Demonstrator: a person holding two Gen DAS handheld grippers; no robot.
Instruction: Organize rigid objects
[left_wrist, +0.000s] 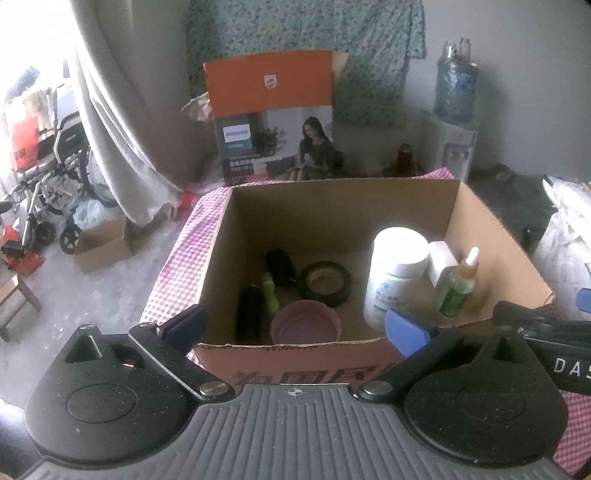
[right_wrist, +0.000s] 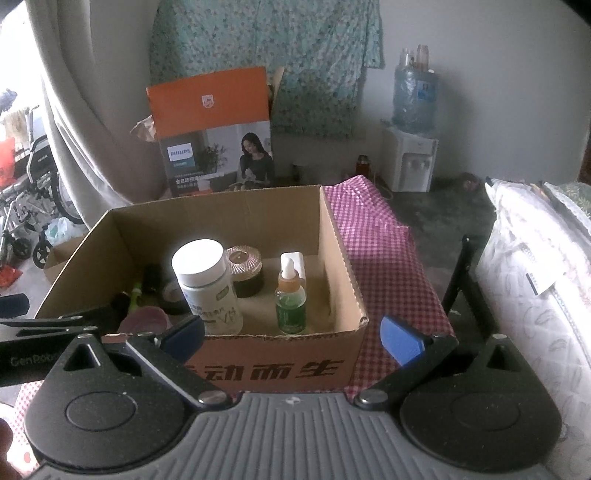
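Observation:
An open cardboard box (left_wrist: 218, 243) (right_wrist: 343, 266) stands on a pink checked cloth. Inside are a white pill bottle (left_wrist: 395, 273) (right_wrist: 207, 280), a green dropper bottle (left_wrist: 458, 284) (right_wrist: 290, 295), a small white box (left_wrist: 441, 258) (right_wrist: 297, 260), a black tape roll (left_wrist: 325, 282), a pink lid (left_wrist: 304, 325), dark and green tubes (left_wrist: 266, 291), and a ribbed round jar (right_wrist: 245, 267). My left gripper (left_wrist: 297, 326) is open at the box's near wall, empty. My right gripper (right_wrist: 291, 334) is open too, just in front of the near wall, holding nothing.
The pink checked cloth (right_wrist: 384, 258) covers the table. An orange Philips carton (left_wrist: 273, 118) stands behind the box. A water dispenser (right_wrist: 412, 147) is at the back right, a wheelchair (left_wrist: 51, 170) at the left, a white quilted bundle (right_wrist: 535, 280) at the right.

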